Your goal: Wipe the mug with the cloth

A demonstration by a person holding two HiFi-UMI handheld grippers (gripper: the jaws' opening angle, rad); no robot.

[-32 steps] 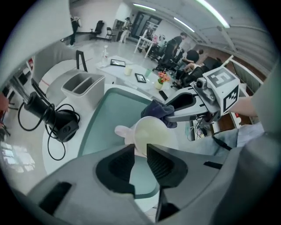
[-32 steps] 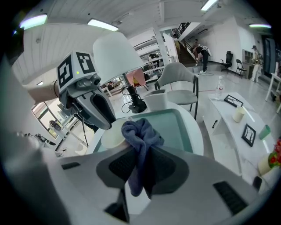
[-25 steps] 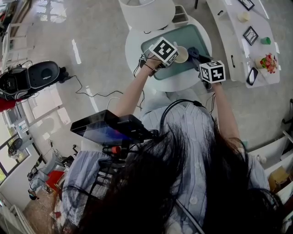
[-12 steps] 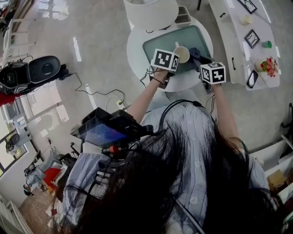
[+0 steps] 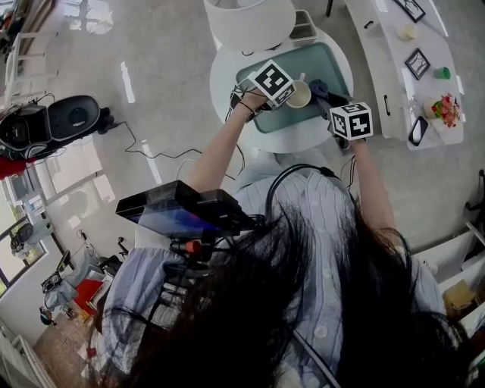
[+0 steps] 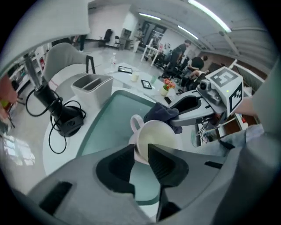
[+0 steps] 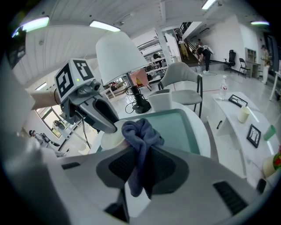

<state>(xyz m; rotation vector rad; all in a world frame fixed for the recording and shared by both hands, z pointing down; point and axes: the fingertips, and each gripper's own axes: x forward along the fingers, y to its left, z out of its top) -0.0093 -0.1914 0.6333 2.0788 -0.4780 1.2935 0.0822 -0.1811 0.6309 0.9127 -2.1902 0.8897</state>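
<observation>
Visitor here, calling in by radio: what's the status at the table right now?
Left tongs straddling mug rim, jaws just been closing, not yet pinching. Right tongs shut on cloth, cloth at mug's far rim. Nothing seen in the way.

On the round table (image 5: 220, 72), a tray (image 5: 322, 57); on the tray, the mug (image 5: 300, 93), the cloth (image 5: 317, 86) touching its right side; behind the tray, a lamp (image 5: 246, 19).
</observation>
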